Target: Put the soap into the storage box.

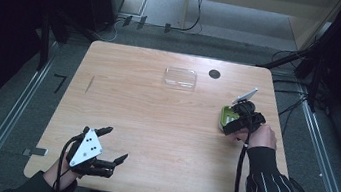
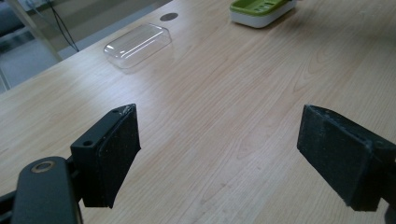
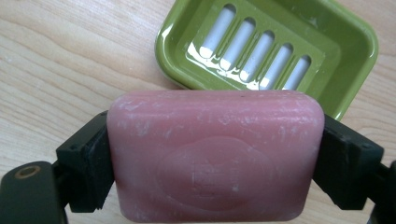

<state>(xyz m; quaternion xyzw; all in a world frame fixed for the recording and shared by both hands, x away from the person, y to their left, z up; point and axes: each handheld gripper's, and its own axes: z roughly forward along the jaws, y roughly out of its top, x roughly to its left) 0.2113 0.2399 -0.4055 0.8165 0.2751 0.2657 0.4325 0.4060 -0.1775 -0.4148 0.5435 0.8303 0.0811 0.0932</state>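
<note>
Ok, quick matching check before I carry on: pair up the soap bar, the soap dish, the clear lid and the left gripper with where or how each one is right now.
Things:
1. pink soap bar
2. green soap dish
3. clear plastic lid
4. left gripper

States:
A. lying alone on the far middle of the table
B. open and holding nothing, near the table's near left corner
C. clamped between the right gripper's jaws
D. holding nothing, slotted floor showing, at the table's right side

Pairs: 1-C, 2-D, 3-A, 4-B
</note>
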